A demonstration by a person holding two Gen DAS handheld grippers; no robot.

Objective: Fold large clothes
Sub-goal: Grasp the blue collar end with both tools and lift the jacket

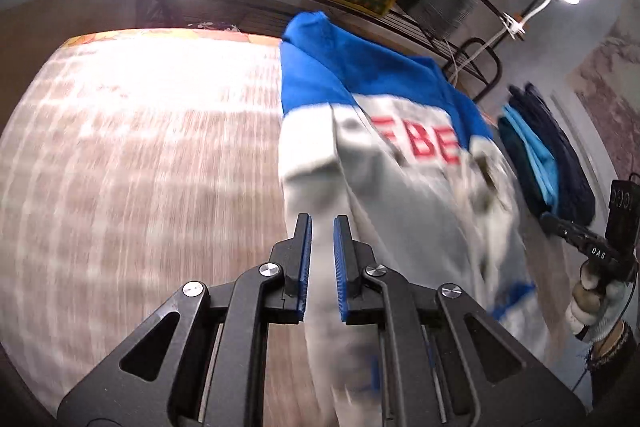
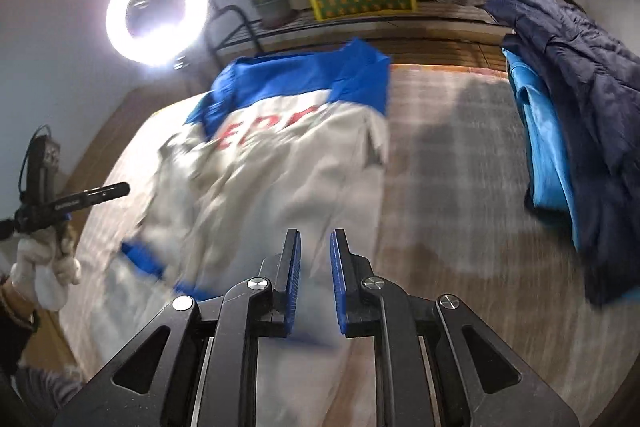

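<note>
I hold the left tongs [image 1: 322, 267] and the right tongs [image 2: 315, 275] at the near end of the white and blue jacket with red letters [image 1: 400, 167], which lies on the beige checked woven cover [image 1: 140, 147] of the bed. The long axis of the jacket [image 2: 280, 167] runs straight away from me: the blue shoulder part is at the far end, close to the far edge of the cover, and the end with the blue band is near me, at the tongs. From the left tongs the cloth spreads forward and to the right; from the right tongs it spreads forward and to the left, so the jacket is between my two hands and neither is nearer to it. The left tongs are closed on a strip of the white cloth, which fills the narrow gap between the blue pads. White cloth is also between the pads of the right tongs, but the picture is blurred and I cannot tell if they press on it. I judge that the next move is to carry the near end forward along this axis, toward the blue shoulders, with both hands level so that the fold is straight. The pile of dark blue and light blue clothes [image 2: 580, 127] lies well apart on the right
</note>
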